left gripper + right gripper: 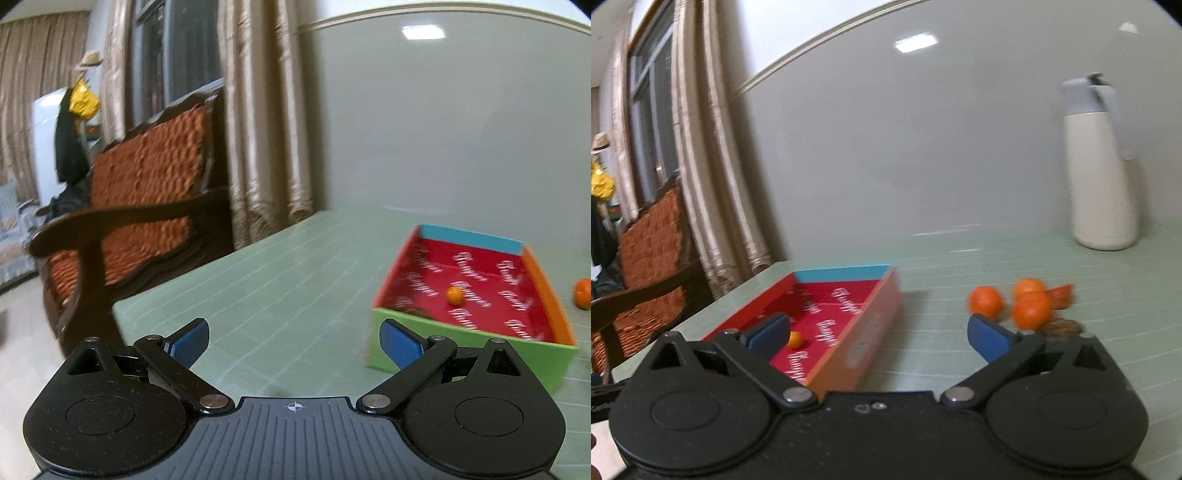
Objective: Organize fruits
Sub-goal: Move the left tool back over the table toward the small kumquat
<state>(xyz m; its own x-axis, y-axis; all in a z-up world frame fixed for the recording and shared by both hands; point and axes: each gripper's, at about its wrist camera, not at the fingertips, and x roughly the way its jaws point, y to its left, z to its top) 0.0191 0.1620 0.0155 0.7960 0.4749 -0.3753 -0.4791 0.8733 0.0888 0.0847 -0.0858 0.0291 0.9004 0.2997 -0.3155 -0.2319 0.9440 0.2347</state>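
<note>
A shallow box with a red printed floor and green, orange and blue walls stands on the green table; it also shows in the right wrist view. One small orange fruit lies inside it, also seen in the right wrist view. Three oranges lie in a cluster on the table right of the box, with a brown walnut-like thing beside them. One orange shows at the left wrist view's right edge. My left gripper is open and empty, left of the box. My right gripper is open and empty, above the box's near corner.
A tall cream thermos jug stands at the back right of the table by the wall. A wooden armchair with orange cushions stands past the table's left edge, with curtains behind it. The table is covered in a green lined cloth.
</note>
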